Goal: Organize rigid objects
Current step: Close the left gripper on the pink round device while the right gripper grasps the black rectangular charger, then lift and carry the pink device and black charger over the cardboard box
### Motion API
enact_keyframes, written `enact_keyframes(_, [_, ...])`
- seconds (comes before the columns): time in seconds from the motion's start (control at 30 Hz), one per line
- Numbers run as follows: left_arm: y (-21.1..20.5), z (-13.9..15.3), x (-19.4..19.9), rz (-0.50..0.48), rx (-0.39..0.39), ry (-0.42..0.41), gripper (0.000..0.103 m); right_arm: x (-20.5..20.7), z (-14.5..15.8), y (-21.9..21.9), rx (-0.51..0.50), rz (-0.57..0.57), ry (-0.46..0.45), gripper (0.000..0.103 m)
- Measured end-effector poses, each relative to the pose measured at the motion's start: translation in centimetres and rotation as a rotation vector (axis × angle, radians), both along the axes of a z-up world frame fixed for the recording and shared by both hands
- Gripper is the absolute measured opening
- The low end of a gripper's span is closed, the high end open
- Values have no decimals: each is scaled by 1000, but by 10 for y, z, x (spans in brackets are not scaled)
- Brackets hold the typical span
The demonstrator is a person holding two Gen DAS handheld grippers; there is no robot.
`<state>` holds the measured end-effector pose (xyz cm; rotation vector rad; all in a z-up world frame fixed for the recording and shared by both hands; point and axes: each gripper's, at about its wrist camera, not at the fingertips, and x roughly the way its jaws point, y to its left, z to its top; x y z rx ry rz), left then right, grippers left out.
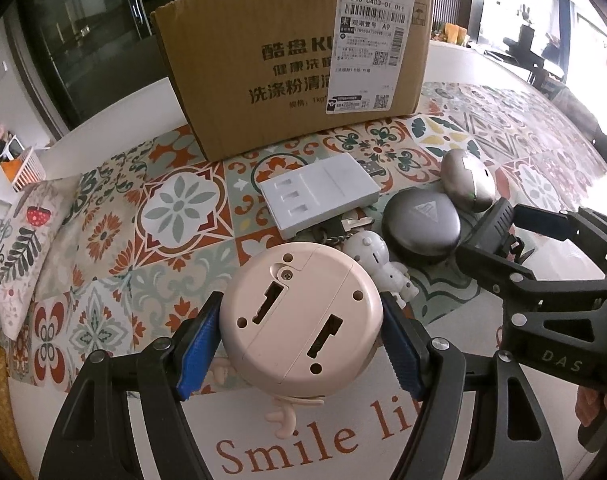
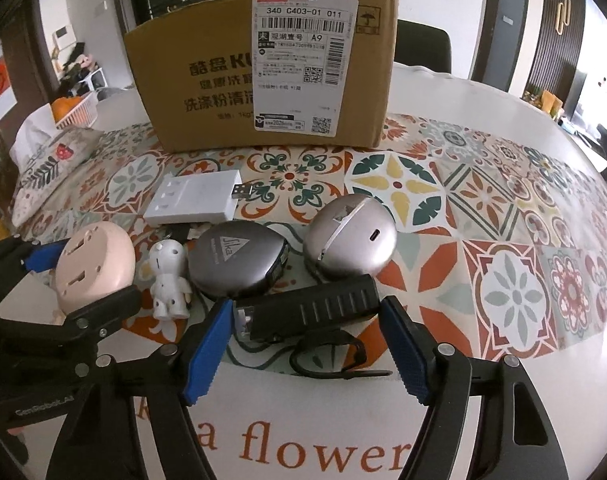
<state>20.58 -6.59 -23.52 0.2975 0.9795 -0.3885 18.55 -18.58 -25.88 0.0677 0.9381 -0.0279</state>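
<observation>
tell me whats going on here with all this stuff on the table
A person is sorting small items with a handheld gripper in each hand. The left gripper is clamped on a round pink gadget. The right gripper straddles a black ribbed device, one pad touching at most. A white charger, a white figurine and two grey cases lie before a cardboard box.

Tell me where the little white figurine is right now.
In the right wrist view the white figurine lies left of centre on the patterned tablecloth, between the pink round device and the dark grey oval case.
</observation>
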Motion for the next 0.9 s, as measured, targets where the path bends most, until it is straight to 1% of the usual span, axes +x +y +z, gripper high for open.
enact_keyframes(0.2, [-1,8,-5,3,-5,-14,74,-8,5,-1,12,-18,-10,73])
enact_keyframes(0.4, [1,26,-9,11,-24,-35,74,-17,24,-1,0,-25,-41,73])
enact_keyframes(0.53, [3,45,-10,21,-45,-59,74,-21,44,0,-5,-23,-75,73])
enact_keyframes(0.9, [11,96,-11,58,-64,-145,74,-22,96,4,-26,-4,-175,73])
